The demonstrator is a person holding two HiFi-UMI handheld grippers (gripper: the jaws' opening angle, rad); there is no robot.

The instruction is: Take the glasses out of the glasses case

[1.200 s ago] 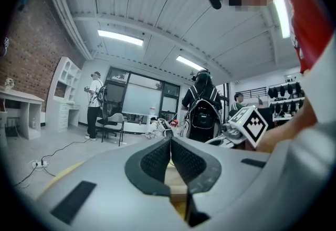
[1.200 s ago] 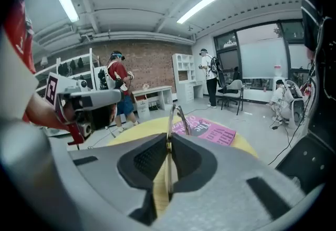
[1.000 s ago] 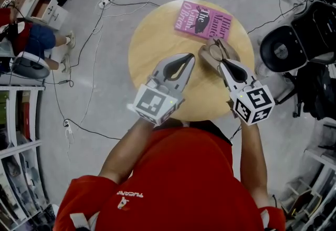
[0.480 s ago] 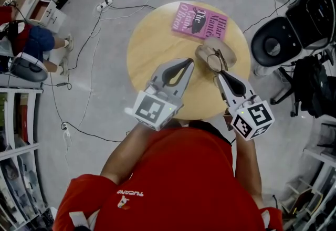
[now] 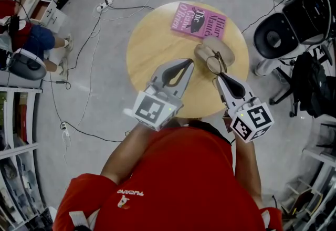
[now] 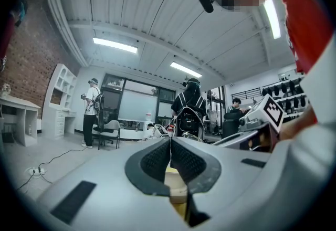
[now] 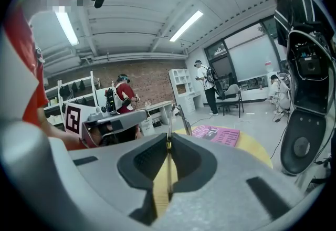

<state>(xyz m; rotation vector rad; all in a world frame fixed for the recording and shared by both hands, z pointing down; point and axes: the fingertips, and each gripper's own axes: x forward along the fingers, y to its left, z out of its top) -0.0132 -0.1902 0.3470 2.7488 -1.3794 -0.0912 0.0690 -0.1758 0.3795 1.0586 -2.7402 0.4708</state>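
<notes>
On the round wooden table [image 5: 152, 46] lies the tan glasses case [image 5: 211, 46], just below a pink book [image 5: 201, 20]. Dark-framed glasses [image 5: 216, 61] hang at the case's near edge. My right gripper [image 5: 219, 75] is shut on them. In the right gripper view a thin temple arm [image 7: 179, 118] rises from between the closed jaws of that gripper [image 7: 169, 143]. My left gripper [image 5: 187, 63] hovers over the table's middle, left of the case. It is shut with nothing between its jaws, which meet in the left gripper view [image 6: 169, 143].
Black office chairs [image 5: 286, 35] stand right of the table, with a dark bag beside them. Cables run over the grey floor [image 5: 94, 46] at the left. A seated person [image 5: 31, 41] and white shelving are at the far left.
My right gripper has drawn back from the case toward me and risen a little, with the glasses in it. The left gripper has shifted slightly.
</notes>
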